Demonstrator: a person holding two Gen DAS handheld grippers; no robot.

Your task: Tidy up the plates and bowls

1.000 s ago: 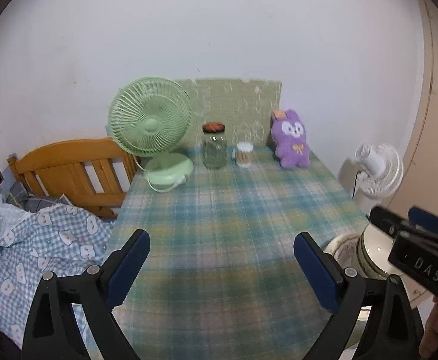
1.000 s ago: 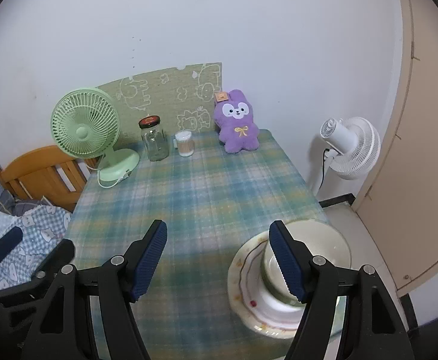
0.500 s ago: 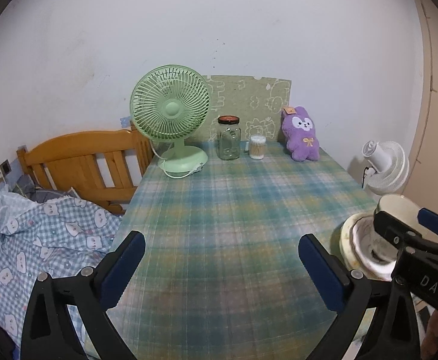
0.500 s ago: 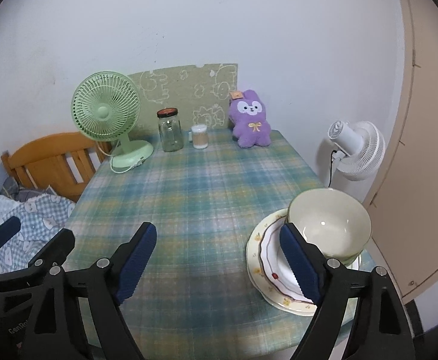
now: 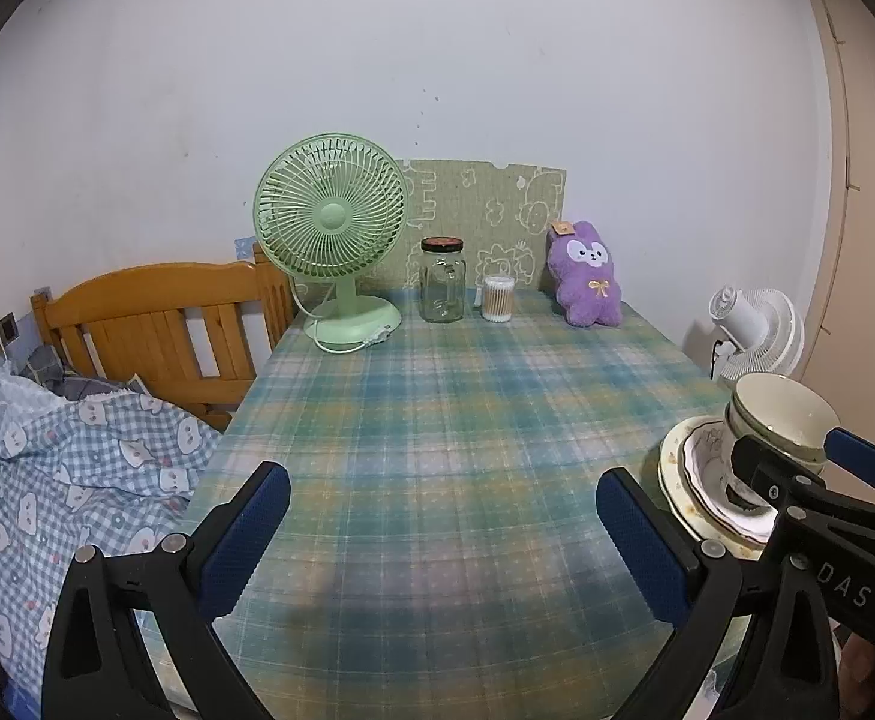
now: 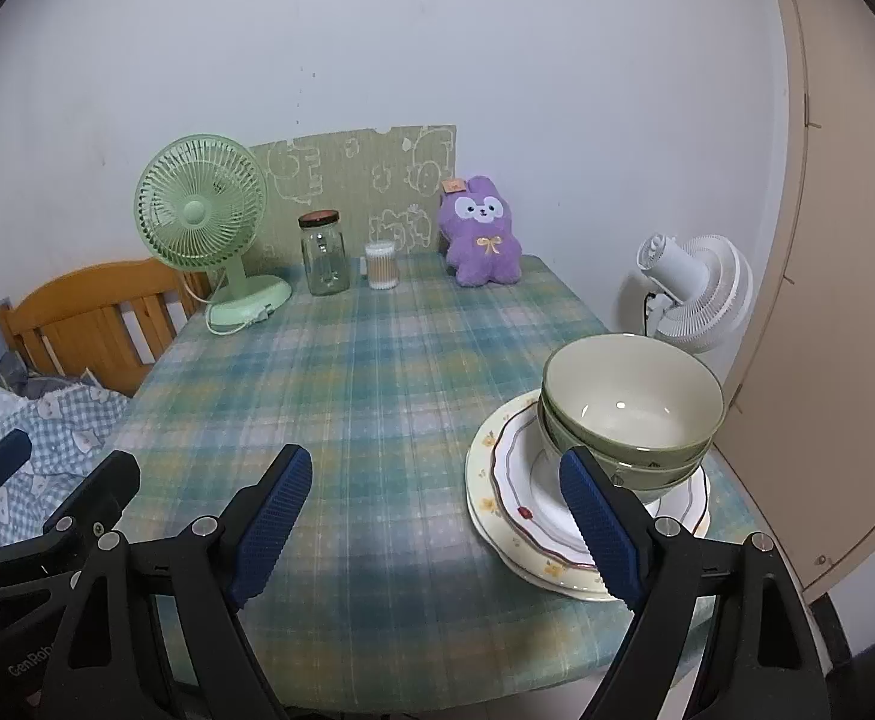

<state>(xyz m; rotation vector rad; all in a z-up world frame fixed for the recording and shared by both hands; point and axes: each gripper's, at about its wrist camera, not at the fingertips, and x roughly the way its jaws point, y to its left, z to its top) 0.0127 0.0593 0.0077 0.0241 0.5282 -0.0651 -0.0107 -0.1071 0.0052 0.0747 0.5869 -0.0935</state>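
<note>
Both tools gape empty: right tool beside stacked bowls on plates

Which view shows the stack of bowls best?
The right wrist view: the bowls sit whole and nested on the plates, their inside visible. In the left wrist view they sit small at the frame's edge, partly behind the right gripper.
</note>
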